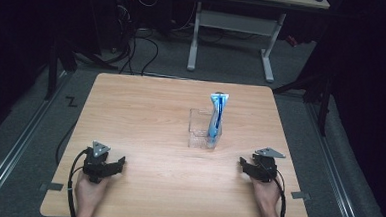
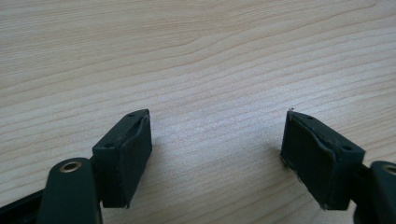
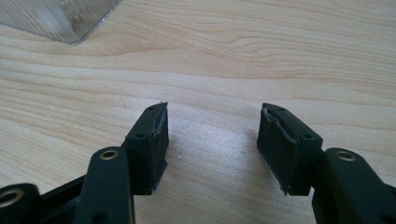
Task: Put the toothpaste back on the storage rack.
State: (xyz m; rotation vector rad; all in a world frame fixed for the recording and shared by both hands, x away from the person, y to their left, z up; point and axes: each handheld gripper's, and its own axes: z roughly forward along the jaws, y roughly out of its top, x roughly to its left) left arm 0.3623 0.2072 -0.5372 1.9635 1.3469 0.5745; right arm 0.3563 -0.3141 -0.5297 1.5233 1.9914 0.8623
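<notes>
tube [image 1: 216, 117] upright in holder [image 1: 198, 129] | 10 o'clock of right gripper [image 1: 246, 166], nearer | left gripper [image 1: 118, 164] farther | both jaws part open, empty

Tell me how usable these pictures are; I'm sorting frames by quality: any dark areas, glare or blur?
High view: the table is lit evenly, the room behind falls into near-black, and the clear holder is hard to outline. Left gripper view: sharp wood grain, soft shadows under the left gripper. Right gripper view: the right gripper is crisp; the clear holder's corner looks blurred and pale.
</notes>
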